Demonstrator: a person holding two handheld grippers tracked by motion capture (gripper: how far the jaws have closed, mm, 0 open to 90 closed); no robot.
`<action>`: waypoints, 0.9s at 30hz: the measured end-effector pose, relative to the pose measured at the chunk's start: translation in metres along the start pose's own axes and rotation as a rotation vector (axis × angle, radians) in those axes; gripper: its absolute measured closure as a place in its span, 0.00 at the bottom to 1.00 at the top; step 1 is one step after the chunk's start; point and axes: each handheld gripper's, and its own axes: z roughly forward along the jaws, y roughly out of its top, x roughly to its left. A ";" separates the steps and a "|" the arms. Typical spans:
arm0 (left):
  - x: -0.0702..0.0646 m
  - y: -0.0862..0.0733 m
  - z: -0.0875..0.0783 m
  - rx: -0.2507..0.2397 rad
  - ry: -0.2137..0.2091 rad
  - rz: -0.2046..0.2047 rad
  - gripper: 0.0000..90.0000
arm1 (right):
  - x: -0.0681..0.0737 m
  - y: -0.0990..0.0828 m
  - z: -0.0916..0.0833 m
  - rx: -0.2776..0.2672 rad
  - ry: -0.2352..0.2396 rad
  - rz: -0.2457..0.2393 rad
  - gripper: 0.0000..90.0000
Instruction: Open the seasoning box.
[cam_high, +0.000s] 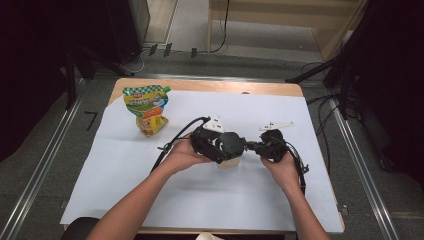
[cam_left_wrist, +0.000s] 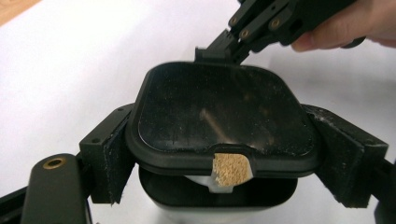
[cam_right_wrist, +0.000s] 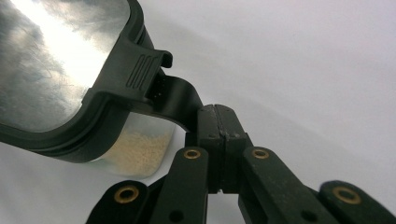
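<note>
A clear box of pale granules (cam_high: 228, 162) with a black square lid (cam_left_wrist: 219, 112) stands on the white sheet at mid-table. My left gripper (cam_left_wrist: 224, 156) is shut on the box, its pads (cam_left_wrist: 109, 156) pressing the lid's two sides. In the high view the left gripper (cam_high: 222, 145) covers most of the box. From the right, my right gripper (cam_high: 257, 146) meets the lid's far edge. Its jaws are shut on the black flap (cam_right_wrist: 177, 100) that hangs from the lid's ribbed latch (cam_right_wrist: 135, 70). The granules (cam_right_wrist: 137, 151) show through the box's wall below the lid.
A green and yellow spouted pouch (cam_high: 147, 102) stands at the back left of the sheet with a small yellow pack (cam_high: 154, 125) in front of it. The white sheet (cam_high: 150, 180) covers most of the wooden table (cam_high: 210, 86). Cables trail from both grippers.
</note>
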 end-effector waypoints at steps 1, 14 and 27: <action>0.000 0.002 0.000 -0.003 0.002 0.007 0.20 | 0.000 0.000 0.000 0.000 -0.002 0.002 1.00; -0.005 0.023 -0.006 -0.049 -0.092 -0.014 0.57 | 0.015 -0.002 0.001 0.009 0.030 -0.026 1.00; -0.013 0.028 0.003 -0.001 -0.082 -0.038 0.63 | 0.025 -0.006 0.004 0.012 0.042 -0.041 1.00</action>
